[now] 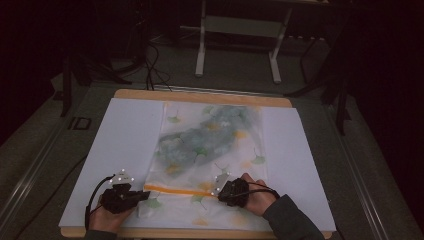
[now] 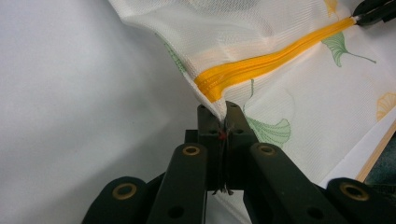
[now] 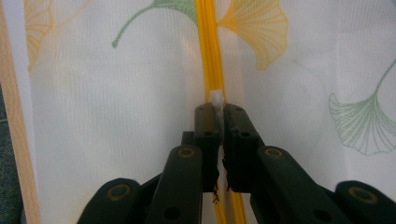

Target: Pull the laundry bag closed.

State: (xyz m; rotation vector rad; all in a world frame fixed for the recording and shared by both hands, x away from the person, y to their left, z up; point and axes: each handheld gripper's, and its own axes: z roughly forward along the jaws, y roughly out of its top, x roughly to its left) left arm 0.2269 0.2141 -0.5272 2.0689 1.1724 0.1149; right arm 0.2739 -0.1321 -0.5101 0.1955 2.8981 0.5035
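Note:
A white mesh bag (image 1: 210, 145) printed with ginkgo leaves lies on the white board, something grey-green showing through its far half. An orange zipper (image 1: 180, 190) runs across its near end. My left gripper (image 1: 146, 194) is shut on the bag's corner fabric (image 2: 210, 100) at the zipper's left end, lifting it slightly. My right gripper (image 1: 218, 192) is shut on the white zipper pull (image 3: 215, 99), which sits on the orange zipper (image 3: 209, 51). In the left gripper view the right gripper's tip (image 2: 369, 13) shows at the far end of the zipper (image 2: 275, 56).
The bag rests on a white board (image 1: 120, 145) over a wooden table (image 1: 200, 96). The wooden front edge (image 1: 200, 233) runs just below my hands. Beyond the table stands a white metal frame (image 1: 240, 40) on a grey floor with cables.

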